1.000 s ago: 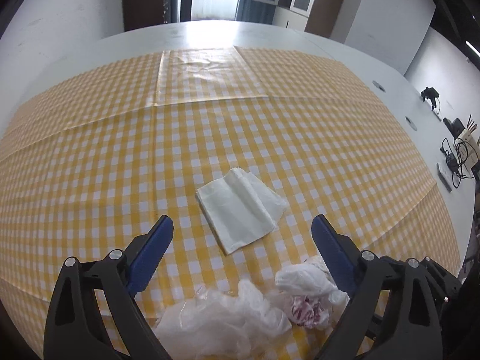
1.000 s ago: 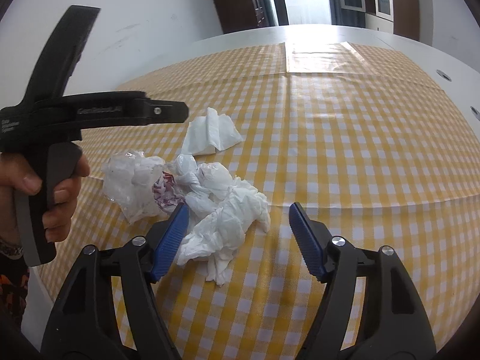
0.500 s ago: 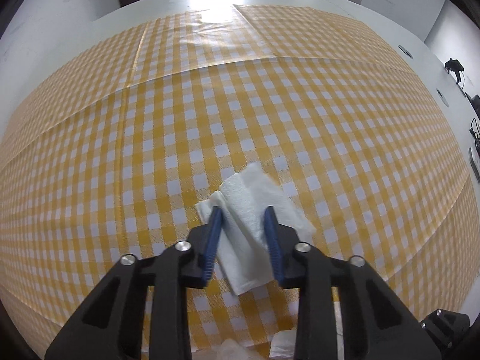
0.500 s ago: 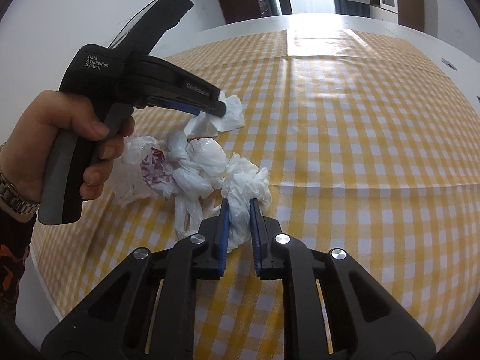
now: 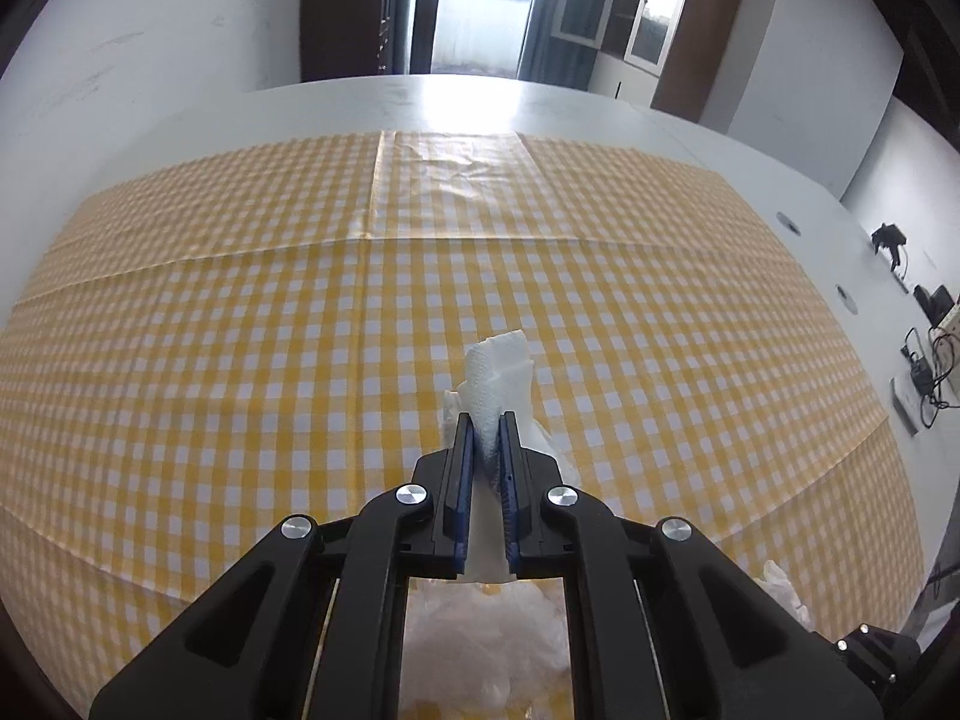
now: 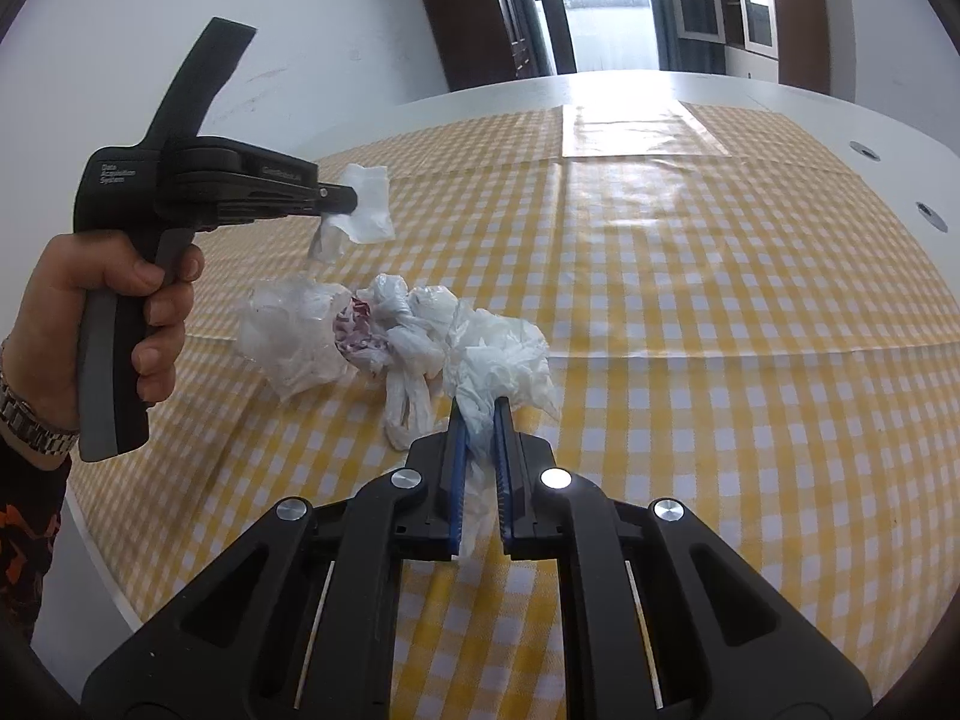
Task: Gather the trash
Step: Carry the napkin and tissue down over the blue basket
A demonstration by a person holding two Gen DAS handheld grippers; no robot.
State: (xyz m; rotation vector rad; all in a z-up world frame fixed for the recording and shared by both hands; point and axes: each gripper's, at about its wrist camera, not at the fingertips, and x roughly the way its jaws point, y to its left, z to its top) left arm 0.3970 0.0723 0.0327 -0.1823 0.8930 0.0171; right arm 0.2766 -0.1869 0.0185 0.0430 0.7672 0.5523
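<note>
Right wrist view: a long white table (image 6: 780, 102) fills the room, most of it covered by a yellow-and-white checked tablecloth (image 6: 720, 276) with sharp fold creases. On the cloth near the table's left edge lies a heap of trash: a clear crumpled plastic bag (image 6: 288, 330), a red-printed wrapper (image 6: 354, 327) tucked against it, and a twisted white plastic bag (image 6: 408, 348) beside that. The right gripper (image 6: 477, 414) has just closed, its blue-padded jaws clamped on a crumpled white tissue (image 6: 504, 360) at the right end of the heap; whether the tissue is off the cloth cannot be told. To the left, a person's hand (image 6: 114, 306), with a metal watch band at the wrist, grips the handle of the left gripper (image 6: 345, 198), which holds a folded white napkin (image 6: 369, 210) above the cloth and beyond the heap.

Left wrist view: the left gripper (image 5: 486, 420) has also just closed, its jaws pinched tight on the folded white napkin (image 5: 498, 372), which sticks up past the fingertips and hangs below them. Behind it the tablecloth (image 5: 240, 330) stretches to a far doorway (image 5: 480, 6); cables and small devices (image 5: 924, 360) sit on the bare table edge at right.
</note>
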